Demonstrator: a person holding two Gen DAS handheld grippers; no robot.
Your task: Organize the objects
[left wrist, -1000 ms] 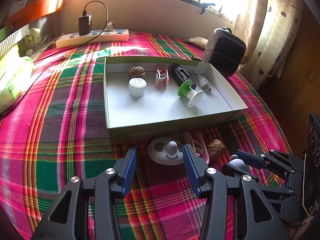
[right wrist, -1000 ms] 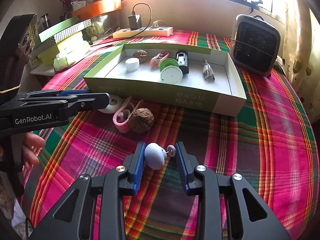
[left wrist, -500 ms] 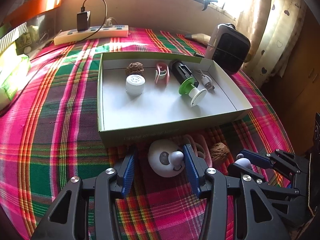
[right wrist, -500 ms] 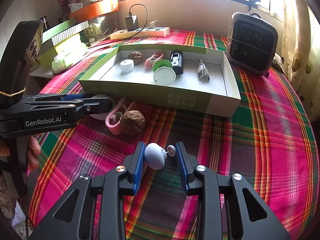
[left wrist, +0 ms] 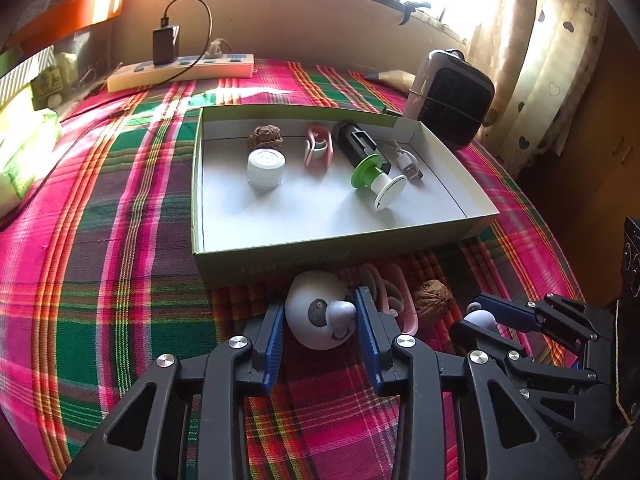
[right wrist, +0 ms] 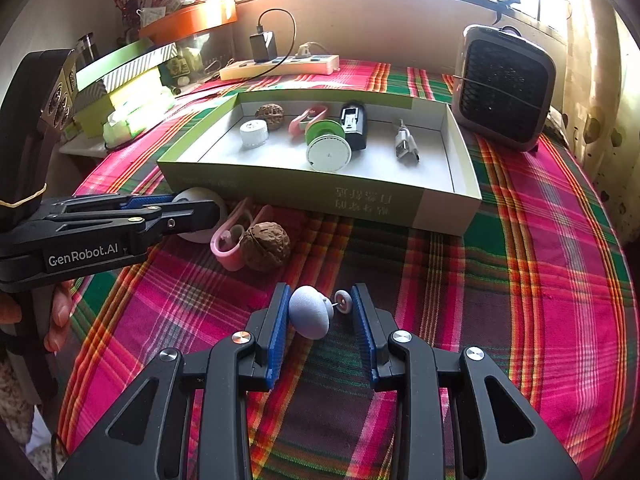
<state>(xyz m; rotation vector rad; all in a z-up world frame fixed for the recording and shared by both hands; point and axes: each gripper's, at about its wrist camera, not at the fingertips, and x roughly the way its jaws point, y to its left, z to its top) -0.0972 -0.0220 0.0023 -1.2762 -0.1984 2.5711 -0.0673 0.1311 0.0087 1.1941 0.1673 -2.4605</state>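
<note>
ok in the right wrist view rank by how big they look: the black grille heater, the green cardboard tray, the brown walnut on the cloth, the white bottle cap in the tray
1. green cardboard tray
2. black grille heater
3. brown walnut on the cloth
4. white bottle cap, though it lies farther from the camera

box wall (left wrist: 320, 258) just ahead of left tongs (left wrist: 320, 322), pink clip (left wrist: 394, 304) and walnut (left wrist: 431, 307) beside

Box print (left wrist: 296, 267) (blurred, unreadable)

A small bluish knob thing (right wrist: 309, 317) with a pin end is seen between the right gripper (right wrist: 320, 334) pads, one pad touching. Further off, a walnut (right wrist: 266, 245) and pink clip (right wrist: 229, 239) are parked beside the green box (right wrist: 320, 196), left gripper (right wrist: 176, 212) nearby.
</note>
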